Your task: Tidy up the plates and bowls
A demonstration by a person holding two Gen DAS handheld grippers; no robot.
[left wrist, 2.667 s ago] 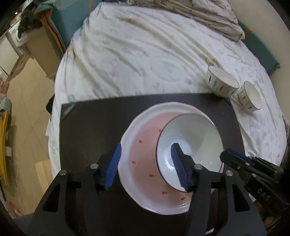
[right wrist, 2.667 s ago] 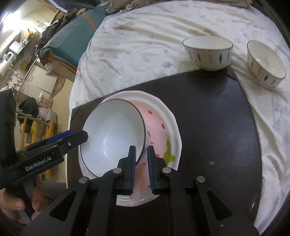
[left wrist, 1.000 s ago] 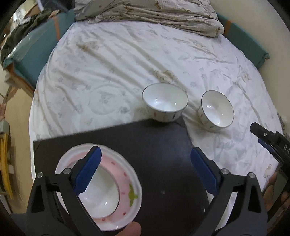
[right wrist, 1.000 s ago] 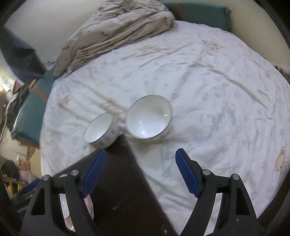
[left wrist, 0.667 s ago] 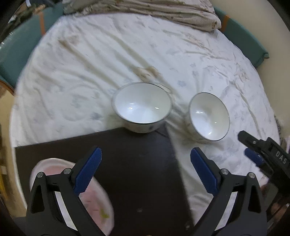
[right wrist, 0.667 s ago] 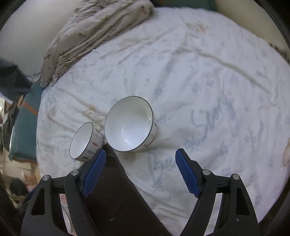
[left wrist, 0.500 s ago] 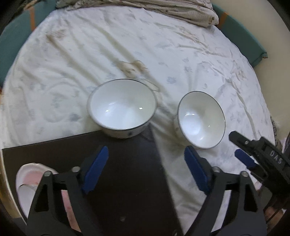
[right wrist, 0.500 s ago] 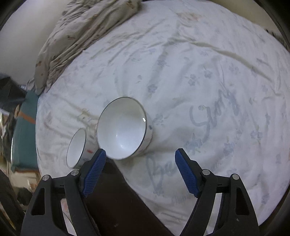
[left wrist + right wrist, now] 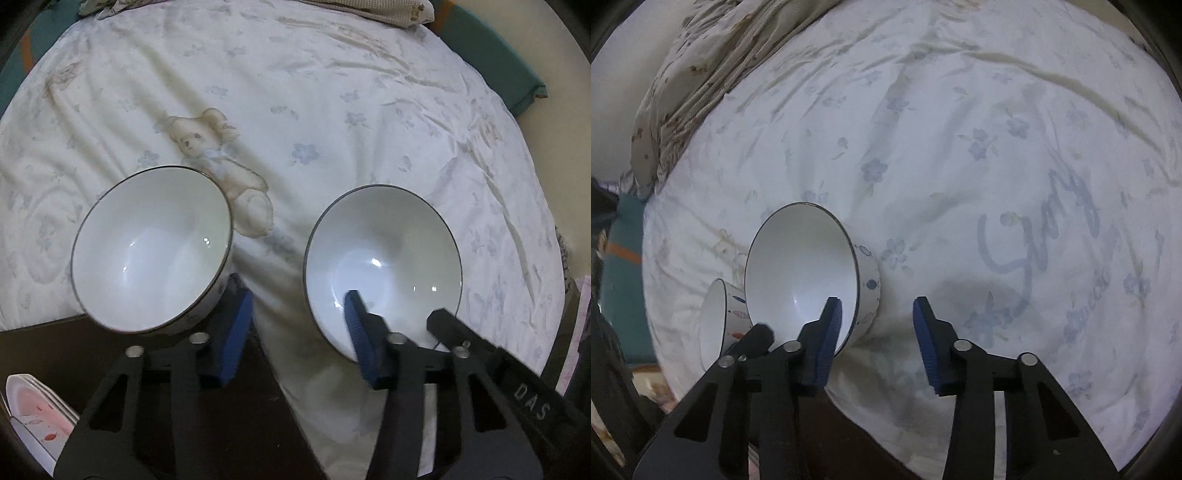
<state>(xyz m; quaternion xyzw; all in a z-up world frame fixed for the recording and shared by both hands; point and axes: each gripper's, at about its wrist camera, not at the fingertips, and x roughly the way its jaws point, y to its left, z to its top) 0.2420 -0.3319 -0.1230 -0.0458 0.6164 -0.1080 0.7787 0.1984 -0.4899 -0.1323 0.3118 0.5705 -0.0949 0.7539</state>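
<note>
Steady — left tongs point(image 9: 295, 295) and right tongs point(image 9: 877, 301) had just been closing, neither gripping, bowl point(image 9: 384, 258) rim between each — pads needed squaring first.

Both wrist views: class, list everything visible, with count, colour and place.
bedsheet: 1, white with blue flowers, under everything
board: 1, dark, near edge
bowls: 2, white with dark rims, side by side on bedsheet
plates: stack, pink and white, lower left on board
blanket: 1, beige, crumpled, far side
cushion: 1, teal, far edge
left gripper: 1, black with blue pads, jaws just closing, not yet pressing, astride right-hand bowl's wall
right gripper: 1, same colours, jaws just closing, astride that bowl's other wall
</note>
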